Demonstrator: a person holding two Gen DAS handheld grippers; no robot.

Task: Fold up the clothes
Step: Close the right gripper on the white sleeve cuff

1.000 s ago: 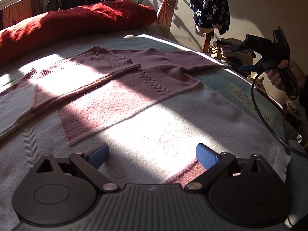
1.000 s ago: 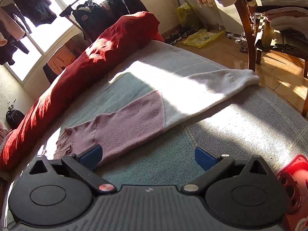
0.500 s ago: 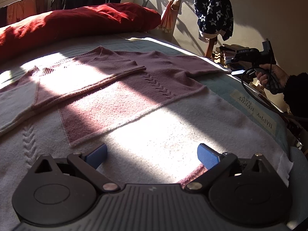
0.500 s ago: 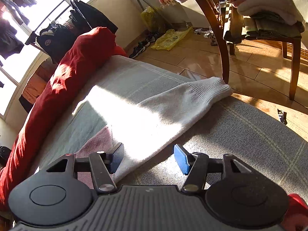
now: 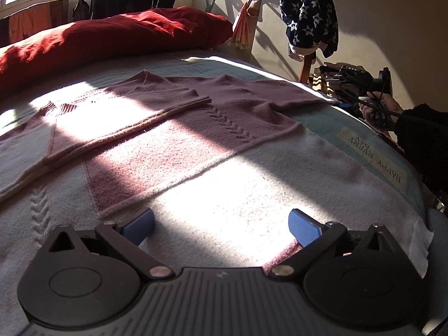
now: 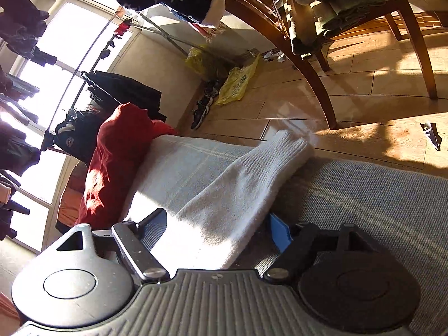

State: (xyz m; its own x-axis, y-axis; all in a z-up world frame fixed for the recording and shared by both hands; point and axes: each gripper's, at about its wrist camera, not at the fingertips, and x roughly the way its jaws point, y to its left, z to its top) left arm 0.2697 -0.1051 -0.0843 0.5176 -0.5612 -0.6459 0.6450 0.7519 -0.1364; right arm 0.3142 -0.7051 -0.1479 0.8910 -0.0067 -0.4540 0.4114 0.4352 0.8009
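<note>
Two grippers over a sweater [image 5: 179,128], left gripper [image 5: 221,225] fingers apart, right gripper [image 6: 218,225] fingers just widening astride white sleeve [image 6: 240,187]

Sweater [image 5: 173,128] flat on bed [image 5: 330,117]; pillow [image 5: 112,36] behind it; chair [image 6: 308,64] on floor beyond sleeve [image 6: 246,179].

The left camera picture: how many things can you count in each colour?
Red: 1, the long pillow
Pink and white: 1, the sweater
Navy with white stars: 1, the hanging garment
Blue: 2, the gripper pads
Total: 5
</note>
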